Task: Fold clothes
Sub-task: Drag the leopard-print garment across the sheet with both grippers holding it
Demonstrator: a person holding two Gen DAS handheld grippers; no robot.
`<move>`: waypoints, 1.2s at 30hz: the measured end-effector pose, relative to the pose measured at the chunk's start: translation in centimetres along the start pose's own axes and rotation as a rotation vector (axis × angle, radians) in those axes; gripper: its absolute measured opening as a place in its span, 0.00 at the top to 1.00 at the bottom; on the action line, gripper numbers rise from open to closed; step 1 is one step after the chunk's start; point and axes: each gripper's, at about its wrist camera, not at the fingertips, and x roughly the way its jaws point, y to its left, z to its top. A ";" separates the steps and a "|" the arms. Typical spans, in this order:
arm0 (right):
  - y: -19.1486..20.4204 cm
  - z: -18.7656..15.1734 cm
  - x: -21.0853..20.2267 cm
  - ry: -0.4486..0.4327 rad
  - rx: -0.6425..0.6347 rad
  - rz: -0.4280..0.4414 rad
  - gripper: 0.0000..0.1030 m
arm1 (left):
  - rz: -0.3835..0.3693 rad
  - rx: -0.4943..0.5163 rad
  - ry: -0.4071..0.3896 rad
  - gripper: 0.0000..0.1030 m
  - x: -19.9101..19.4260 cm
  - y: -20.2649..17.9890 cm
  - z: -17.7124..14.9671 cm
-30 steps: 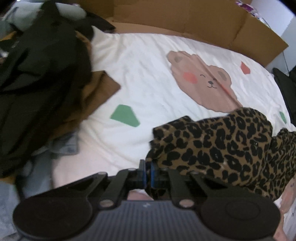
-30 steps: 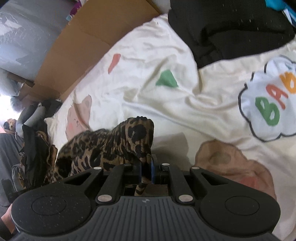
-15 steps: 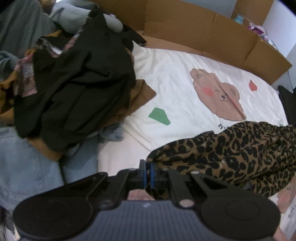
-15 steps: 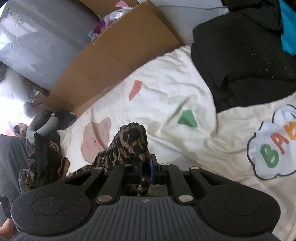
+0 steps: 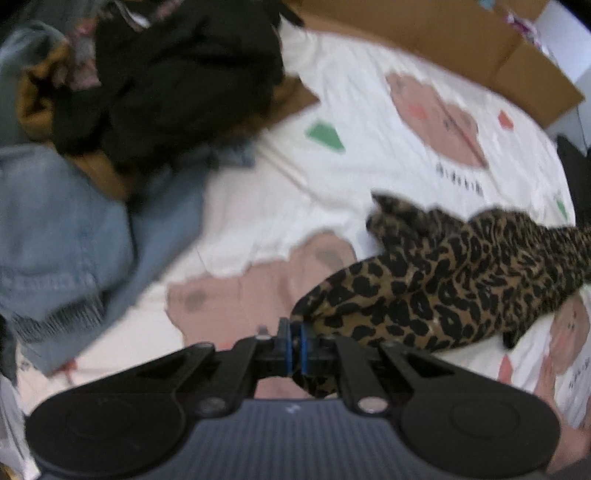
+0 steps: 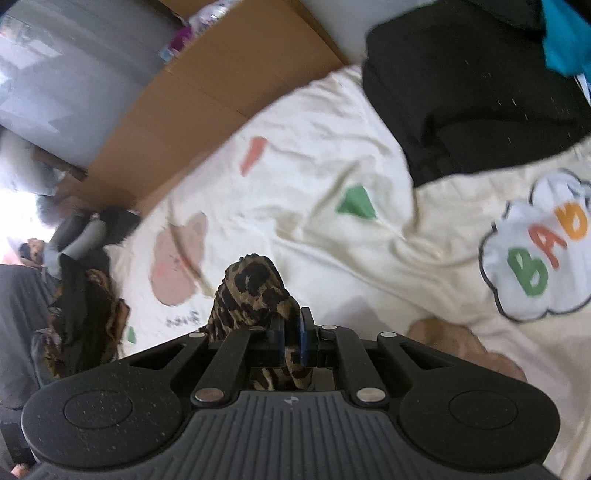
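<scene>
The left gripper (image 5: 294, 341) and right gripper (image 6: 291, 341) each pinch an end of the leopard-print garment (image 5: 443, 280), jaws clamped on the cloth, which stretches over the cream bear-print sheet (image 5: 351, 85). Farther off lie a denim piece (image 5: 62, 229), a black clothes heap (image 5: 177, 74) and cardboard (image 5: 424, 33).

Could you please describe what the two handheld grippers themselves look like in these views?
The left gripper and the right gripper look alike: black linkage arms with silver pivot pins, blue pads on slim fingers, two round black discs and a ribbed dark grey body bearing a tiny white mark.
</scene>
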 end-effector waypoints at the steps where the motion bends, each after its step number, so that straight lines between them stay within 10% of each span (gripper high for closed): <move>1: -0.3 -0.3 0.3 0.004 0.005 -0.011 0.95 | -0.002 0.008 0.022 0.94 0.6 -0.3 -0.2; 15: -3.6 -3.8 1.1 0.046 0.047 -0.085 0.95 | 0.029 0.143 0.040 0.83 0.7 -4.0 3.4; 36: -5.9 -6.5 1.4 0.050 0.113 -0.076 0.94 | -0.154 0.233 -0.018 0.81 5.0 -14.4 12.8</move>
